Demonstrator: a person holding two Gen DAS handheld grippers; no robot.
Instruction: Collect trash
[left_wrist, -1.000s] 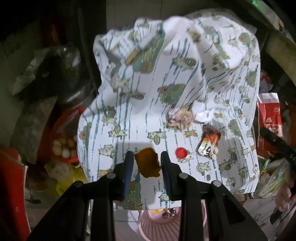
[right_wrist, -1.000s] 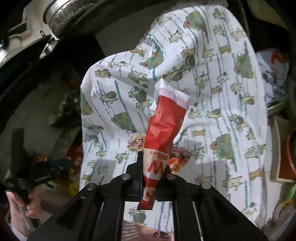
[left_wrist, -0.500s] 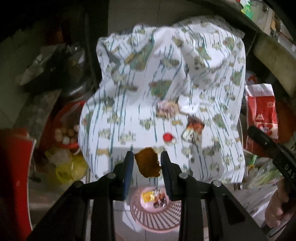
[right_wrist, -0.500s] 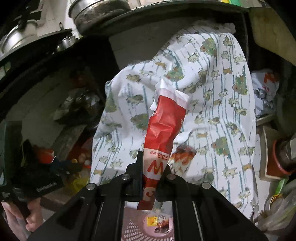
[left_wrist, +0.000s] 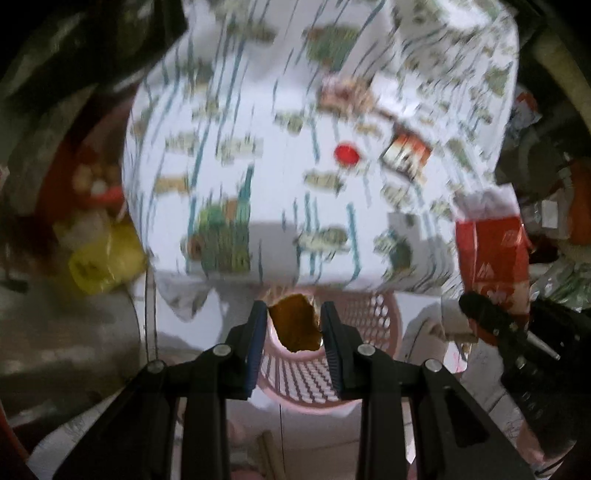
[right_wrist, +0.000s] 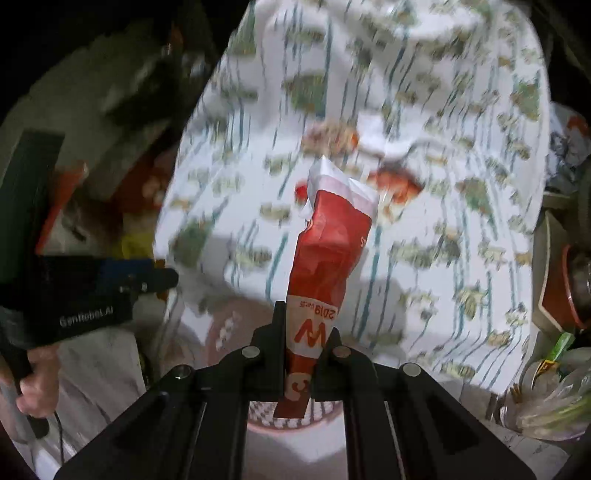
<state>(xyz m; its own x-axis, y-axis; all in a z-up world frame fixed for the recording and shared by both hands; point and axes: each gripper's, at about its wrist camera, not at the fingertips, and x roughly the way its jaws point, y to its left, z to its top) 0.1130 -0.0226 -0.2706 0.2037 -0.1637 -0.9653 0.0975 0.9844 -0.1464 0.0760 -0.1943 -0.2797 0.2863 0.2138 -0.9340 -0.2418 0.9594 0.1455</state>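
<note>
My left gripper (left_wrist: 294, 326) is shut on a brown scrap (left_wrist: 295, 325) and holds it over the pink mesh basket (left_wrist: 373, 314) on the floor. My right gripper (right_wrist: 308, 332) is shut on a red and white paper bag (right_wrist: 328, 251), above the basket's rim (right_wrist: 291, 428); the bag also shows at the right of the left wrist view (left_wrist: 491, 251). On the patterned cloth (left_wrist: 280, 122) lie a red cap (left_wrist: 346, 153), a crumpled wrapper (left_wrist: 406, 155) and a pale crumpled scrap (left_wrist: 345, 92). Both views are blurred.
A yellow bag (left_wrist: 107, 254) and a red bowl with eggs (left_wrist: 92, 181) sit left of the cloth. Clutter and plastic bags (right_wrist: 554, 398) stand at the right. The left gripper and hand show in the right wrist view (right_wrist: 74, 295).
Both grippers have pulled back from the cloth and lowered, with their trash still held. The pink basket now sits right under both.
</note>
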